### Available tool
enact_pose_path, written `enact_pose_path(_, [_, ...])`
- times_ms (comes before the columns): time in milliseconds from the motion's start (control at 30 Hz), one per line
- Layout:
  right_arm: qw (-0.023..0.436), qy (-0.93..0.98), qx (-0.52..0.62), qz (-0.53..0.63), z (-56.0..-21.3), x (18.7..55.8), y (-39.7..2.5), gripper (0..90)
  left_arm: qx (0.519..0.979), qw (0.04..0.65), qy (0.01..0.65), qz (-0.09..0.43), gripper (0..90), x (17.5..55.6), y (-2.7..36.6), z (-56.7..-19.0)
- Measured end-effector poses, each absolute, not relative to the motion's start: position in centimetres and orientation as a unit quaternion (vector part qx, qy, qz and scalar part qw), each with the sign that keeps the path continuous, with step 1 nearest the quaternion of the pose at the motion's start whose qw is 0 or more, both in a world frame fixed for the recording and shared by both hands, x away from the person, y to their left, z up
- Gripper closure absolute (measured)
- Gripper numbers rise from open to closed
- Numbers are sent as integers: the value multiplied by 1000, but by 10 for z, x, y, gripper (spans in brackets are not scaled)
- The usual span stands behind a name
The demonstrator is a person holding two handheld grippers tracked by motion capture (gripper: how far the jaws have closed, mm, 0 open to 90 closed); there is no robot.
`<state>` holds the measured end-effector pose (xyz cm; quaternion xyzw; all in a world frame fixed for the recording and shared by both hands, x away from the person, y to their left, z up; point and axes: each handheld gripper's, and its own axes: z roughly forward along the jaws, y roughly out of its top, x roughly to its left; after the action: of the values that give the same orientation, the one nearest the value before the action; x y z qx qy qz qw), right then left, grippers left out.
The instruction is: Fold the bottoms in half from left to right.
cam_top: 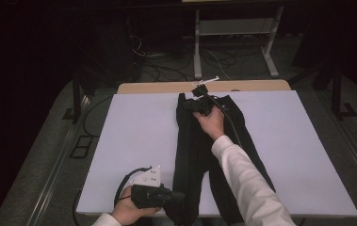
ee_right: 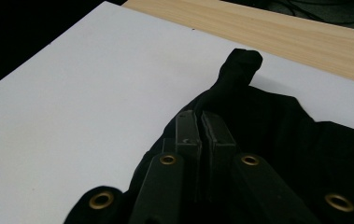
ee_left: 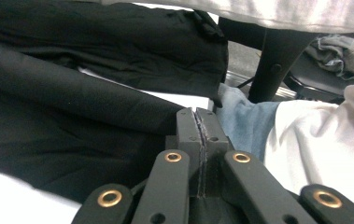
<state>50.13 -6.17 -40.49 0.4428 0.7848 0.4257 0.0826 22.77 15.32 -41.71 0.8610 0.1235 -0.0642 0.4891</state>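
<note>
1. Black garment (cam_top: 199, 155): one, on white table (cam_top: 133, 136), long axis from near edge to far edge.
2. Grippers: two. Left gripper (cam_top: 178, 196) clamps garment at near edge; right gripper (cam_top: 196, 104) clamps its far end.

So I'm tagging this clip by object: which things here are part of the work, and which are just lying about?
In the job:
- black garment, stretched along the white board
- left gripper, shut on its near end
- right gripper, shut on its far end

Lying about:
- cables on the floor
- metal stand behind the table
</note>
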Motion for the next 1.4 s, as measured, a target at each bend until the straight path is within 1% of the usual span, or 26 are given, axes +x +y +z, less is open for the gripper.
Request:
enact_pose_path(867, [91,789,452,407,-398,499,-101,848,854,503,88,-97,891,233,101,-412])
enact_pose_path(1167, [91,790,455,402,-395,503,-117,848,856,501,80,-102,891,236,86,-411])
enact_pose_path(1400, [93,794,455,393,-395,506,-125,848,861,492,74,-109,891,242,66,-409])
